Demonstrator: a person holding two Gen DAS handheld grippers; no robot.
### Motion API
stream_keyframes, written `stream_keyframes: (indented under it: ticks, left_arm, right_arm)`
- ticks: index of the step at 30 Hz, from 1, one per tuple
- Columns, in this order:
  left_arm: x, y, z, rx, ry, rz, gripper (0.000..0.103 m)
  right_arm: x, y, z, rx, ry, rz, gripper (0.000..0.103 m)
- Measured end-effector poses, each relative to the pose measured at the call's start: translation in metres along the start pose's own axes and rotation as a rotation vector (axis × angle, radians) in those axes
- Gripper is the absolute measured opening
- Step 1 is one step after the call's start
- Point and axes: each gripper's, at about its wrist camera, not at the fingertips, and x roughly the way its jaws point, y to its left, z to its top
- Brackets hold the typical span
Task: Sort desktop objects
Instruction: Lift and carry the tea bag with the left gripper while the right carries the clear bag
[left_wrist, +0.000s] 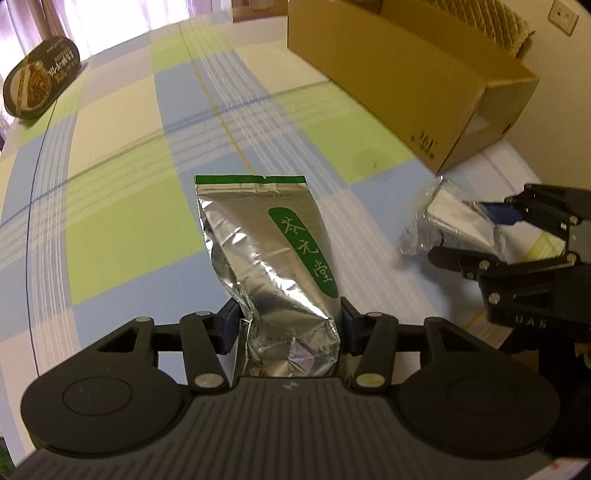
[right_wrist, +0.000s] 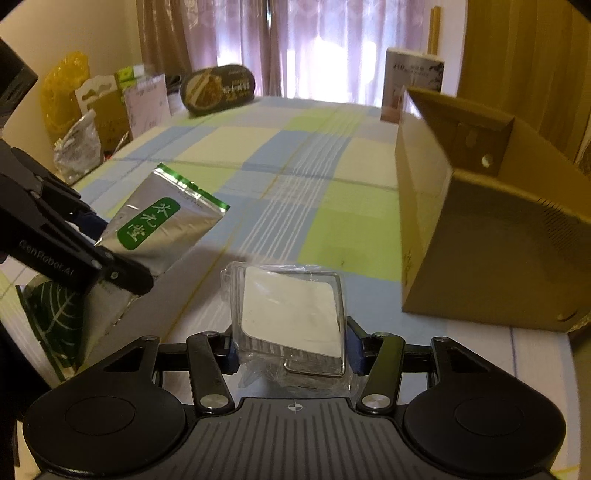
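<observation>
Both grippers are loaded: my left gripper (left_wrist: 284, 330) pinches the foil pouch (left_wrist: 273, 258) at lower centre; my right gripper (right_wrist: 291, 349) pinches the clear packet (right_wrist: 291, 314). Box (right_wrist: 480, 229) sits at right. Risk, as I judge it: slick wrappers slipping, or arms colliding near the box.

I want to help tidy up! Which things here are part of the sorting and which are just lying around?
Part of the job:
- silver tea pouch, held in the left gripper
- clear plastic packet, held in the right gripper
- open cardboard box

Just lying about:
- dark oval tin at the table's far edge
- bags beside the table
- curtains
</observation>
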Motion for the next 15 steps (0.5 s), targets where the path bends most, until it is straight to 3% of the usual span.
stream_keyframes:
  ticks: [10,15]
  left_arm:
    - [-0.034,-0.02,0.045,0.052,-0.09,-0.003,0.048]
    - [-0.049,-0.037,0.076,0.052,-0.137,-0.04,0.048]
  right_arm:
    - [-0.043,-0.012,0.027,-0.002,-0.121,-0.047,0.05]
    - [-0.065,-0.034,0.047,0.026,-0.17,-0.08,0.05]
